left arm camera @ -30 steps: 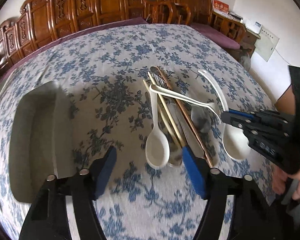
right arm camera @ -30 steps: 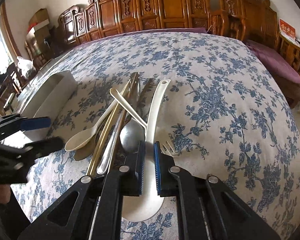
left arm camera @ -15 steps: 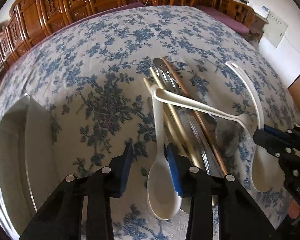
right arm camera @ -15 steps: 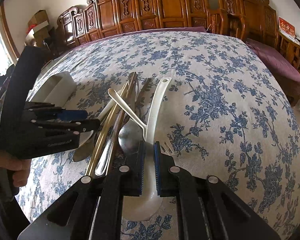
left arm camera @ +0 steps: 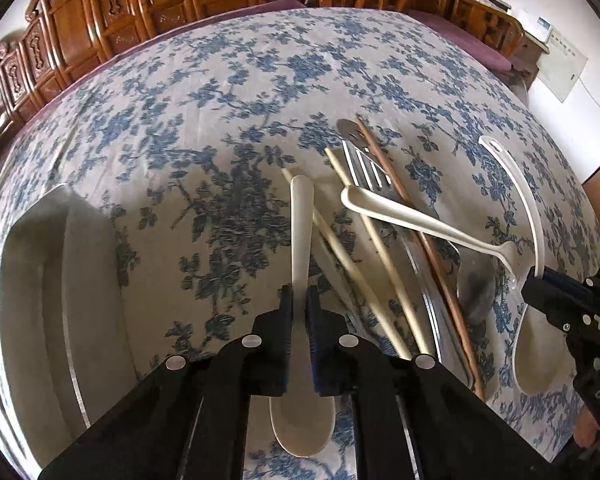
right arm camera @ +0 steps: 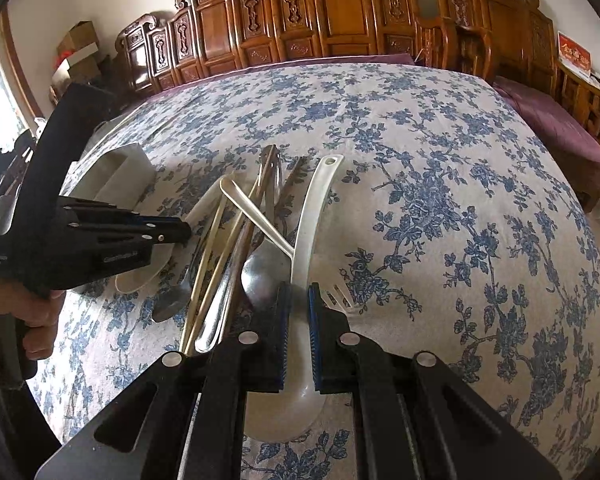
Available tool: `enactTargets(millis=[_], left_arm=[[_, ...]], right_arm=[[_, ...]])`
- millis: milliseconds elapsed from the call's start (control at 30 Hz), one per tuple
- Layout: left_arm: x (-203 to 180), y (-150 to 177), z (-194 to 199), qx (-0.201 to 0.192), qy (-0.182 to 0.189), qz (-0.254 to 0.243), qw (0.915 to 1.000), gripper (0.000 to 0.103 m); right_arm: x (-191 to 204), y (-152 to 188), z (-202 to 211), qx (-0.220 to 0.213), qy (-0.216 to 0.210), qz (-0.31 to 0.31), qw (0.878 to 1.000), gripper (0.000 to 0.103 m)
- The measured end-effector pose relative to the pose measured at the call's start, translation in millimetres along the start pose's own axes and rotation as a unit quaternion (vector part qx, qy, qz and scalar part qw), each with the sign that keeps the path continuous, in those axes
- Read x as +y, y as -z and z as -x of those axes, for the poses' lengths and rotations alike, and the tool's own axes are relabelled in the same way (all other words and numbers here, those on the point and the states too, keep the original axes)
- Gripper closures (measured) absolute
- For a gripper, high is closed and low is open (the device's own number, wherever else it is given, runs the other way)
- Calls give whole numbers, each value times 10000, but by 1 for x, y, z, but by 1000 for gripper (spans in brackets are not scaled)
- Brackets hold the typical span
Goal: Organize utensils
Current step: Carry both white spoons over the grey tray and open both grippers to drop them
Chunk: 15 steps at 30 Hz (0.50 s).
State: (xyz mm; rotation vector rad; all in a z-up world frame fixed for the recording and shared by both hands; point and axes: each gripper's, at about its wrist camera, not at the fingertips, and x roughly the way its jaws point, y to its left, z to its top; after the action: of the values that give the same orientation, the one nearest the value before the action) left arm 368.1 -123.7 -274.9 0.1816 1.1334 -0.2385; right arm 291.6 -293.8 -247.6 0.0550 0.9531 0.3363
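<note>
A cream spoon [left arm camera: 302, 240] is gripped at its handle by the left gripper [left arm camera: 299, 304], beside the utensil pile [left arm camera: 384, 248] in the middle of the table [left arm camera: 228, 92]. The large white ladle [right arm camera: 310, 216] is clamped by the right gripper [right arm camera: 299, 300]. A white fork [left arm camera: 424, 226] lies across the pile against the ladle — it could be dragged along when the ladle is lifted. The white tray [left arm camera: 32, 280] waits at the left edge.

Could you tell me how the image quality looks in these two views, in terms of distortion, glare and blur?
Left wrist view: strong fisheye bulge curves the floral tablecloth; the white tray at the left edge is smeared and shiny; the white spoon in the closed jaws is fairly sharp. Right wrist view: same bulge, dark corner vignetting, soft even daylight, glints on the metal spoon.
</note>
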Motion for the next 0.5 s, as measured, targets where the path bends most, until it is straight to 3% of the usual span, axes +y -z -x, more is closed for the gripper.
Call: enactTargets(millis=[500], left_arm=[[15,14,63,-626,154,135,9978,97]], right_arm=[[22,-2,20,-169,59,72,9998,92]])
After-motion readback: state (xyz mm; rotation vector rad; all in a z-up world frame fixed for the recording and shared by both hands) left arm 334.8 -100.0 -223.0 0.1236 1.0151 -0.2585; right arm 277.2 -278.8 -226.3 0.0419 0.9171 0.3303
